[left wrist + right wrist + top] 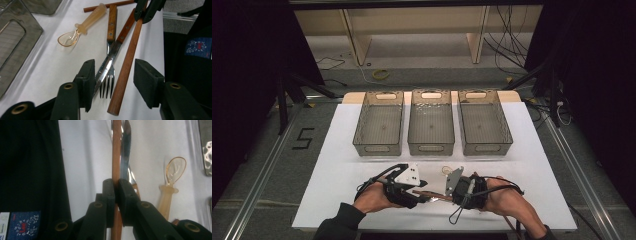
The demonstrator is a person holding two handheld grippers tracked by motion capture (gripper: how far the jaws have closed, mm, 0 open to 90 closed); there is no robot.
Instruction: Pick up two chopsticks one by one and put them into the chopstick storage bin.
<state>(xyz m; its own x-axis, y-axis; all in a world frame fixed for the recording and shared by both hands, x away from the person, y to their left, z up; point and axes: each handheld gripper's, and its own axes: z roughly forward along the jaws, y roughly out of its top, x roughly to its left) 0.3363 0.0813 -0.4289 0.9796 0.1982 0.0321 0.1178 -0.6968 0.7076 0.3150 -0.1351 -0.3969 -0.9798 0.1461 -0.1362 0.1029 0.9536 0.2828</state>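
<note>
A round wooden stick [127, 62] lies on the white board with a wood-handled serrated knife [110, 60] and a wood-handled fork [108, 82] beside it. My left gripper [115, 72] is open, its jaws standing either side of the knife tip, the fork tines and the stick's end; the right pad is clear of the stick. My right gripper [116, 190] is shut on the wooden stick [116, 150] farther along, with the knife blade [125, 157] just beside it. In the high view both grippers, left [422, 192] and right [451, 194], face each other near the front edge.
A translucent amber spoon [85, 23] lies just beyond the cutlery. A second thin stick [110, 5] lies past it. Three grey see-through bins [378, 147] [431, 147] [487, 147] stand in a row at the back of the white board [337, 165].
</note>
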